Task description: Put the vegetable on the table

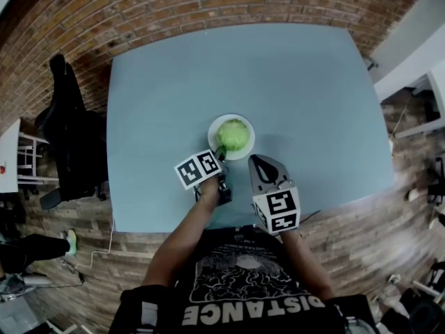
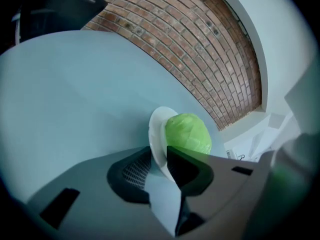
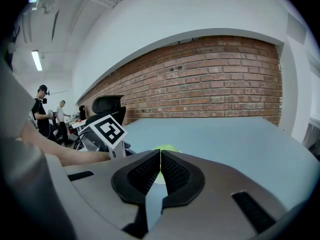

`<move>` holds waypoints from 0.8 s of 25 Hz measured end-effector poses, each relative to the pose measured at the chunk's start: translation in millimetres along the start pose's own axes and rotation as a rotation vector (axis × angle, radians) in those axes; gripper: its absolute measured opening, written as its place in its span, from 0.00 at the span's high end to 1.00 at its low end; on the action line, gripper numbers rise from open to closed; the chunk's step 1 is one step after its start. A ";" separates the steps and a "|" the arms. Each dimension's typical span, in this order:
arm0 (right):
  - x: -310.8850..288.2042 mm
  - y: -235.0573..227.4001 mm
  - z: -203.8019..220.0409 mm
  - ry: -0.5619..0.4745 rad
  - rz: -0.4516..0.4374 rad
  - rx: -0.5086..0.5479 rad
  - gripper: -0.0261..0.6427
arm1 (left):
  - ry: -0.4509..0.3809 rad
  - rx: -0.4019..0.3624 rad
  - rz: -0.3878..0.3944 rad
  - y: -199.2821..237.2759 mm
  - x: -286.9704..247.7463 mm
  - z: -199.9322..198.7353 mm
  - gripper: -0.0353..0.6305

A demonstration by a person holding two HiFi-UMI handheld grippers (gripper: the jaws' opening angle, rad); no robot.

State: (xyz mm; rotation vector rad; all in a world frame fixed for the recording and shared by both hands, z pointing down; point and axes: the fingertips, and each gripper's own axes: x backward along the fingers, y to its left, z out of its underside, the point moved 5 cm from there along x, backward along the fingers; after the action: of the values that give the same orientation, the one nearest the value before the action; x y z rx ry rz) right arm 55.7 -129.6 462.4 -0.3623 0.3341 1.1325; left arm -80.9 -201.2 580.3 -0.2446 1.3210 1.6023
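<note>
- The fingers of the left gripper stand apart, released; the near rim of the plate is in the gap between them, and they do not seem to press it.
- The fingers of the right gripper are clenched together on nothing; it hovers over the near edge of the tabletop, probably kept aside because one gripper is enough for this load.
- The cabbage lies on the plate, and the plate rests flat on the tabletop, somewhat nearer to the person than the centre; the rim probably serves as the handle, since a round head is hard to pinch.
- The vegetable seems already set down; what is left, in my judgement, is to draw the left gripper back without pushing the plate.
- Count: one cabbage; one plate; two grippers, each with one marker cube; one dark chair beside the tabletop; two persons far behind, in the right gripper view.
</note>
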 end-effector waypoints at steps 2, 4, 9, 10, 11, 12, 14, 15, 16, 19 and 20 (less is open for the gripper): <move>0.3 0.7 -0.5 0.000 0.000 0.001 0.95 | 0.003 -0.068 -0.045 -0.9 1.3 -0.9 0.81; 0.8 0.8 0.3 0.005 -0.001 -0.002 0.95 | 0.013 -0.164 -0.088 -3.6 1.9 -0.2 0.79; -0.2 1.3 0.7 -0.006 -0.002 0.006 0.95 | 0.016 -0.273 -0.121 -7.5 2.1 2.8 0.78; 0.0 1.6 1.3 -0.005 -0.003 0.007 0.95 | 0.016 -0.302 -0.134 -7.6 2.6 2.9 0.77; 0.2 1.9 1.9 -0.003 -0.004 0.007 0.95 | 0.011 -0.346 -0.152 -8.1 3.4 2.6 0.76; 0.3 2.0 2.1 -0.002 -0.005 0.007 0.95 | -0.001 -0.399 -0.168 -9.5 4.5 1.6 0.76; 0.3 1.8 1.9 -0.002 -0.007 0.007 0.95 | -0.031 -0.489 -0.173 -15.2 6.0 -1.4 0.76; 0.1 1.9 1.8 -0.002 -0.009 0.008 0.95 | -0.042 -0.510 -0.165 -18.1 6.7 -2.8 0.76; -0.2 2.4 1.8 -0.003 -0.011 0.009 0.95 | -0.051 -0.517 -0.157 -20.3 8.1 -4.2 0.76; 0.4 5.1 1.5 0.001 -0.022 0.004 0.95 | -0.076 -0.522 -0.148 -25.3 17.6 -7.4 0.76; 0.9 5.3 1.2 0.002 -0.024 0.002 0.95 | -0.083 -0.527 -0.140 -27.7 21.4 -7.6 0.76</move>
State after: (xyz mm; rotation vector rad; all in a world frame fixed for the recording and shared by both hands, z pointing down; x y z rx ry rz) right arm 51.2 -126.3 462.5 -0.3646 0.3322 1.1078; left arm -72.7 -198.4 545.5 -0.5708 0.7793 1.7939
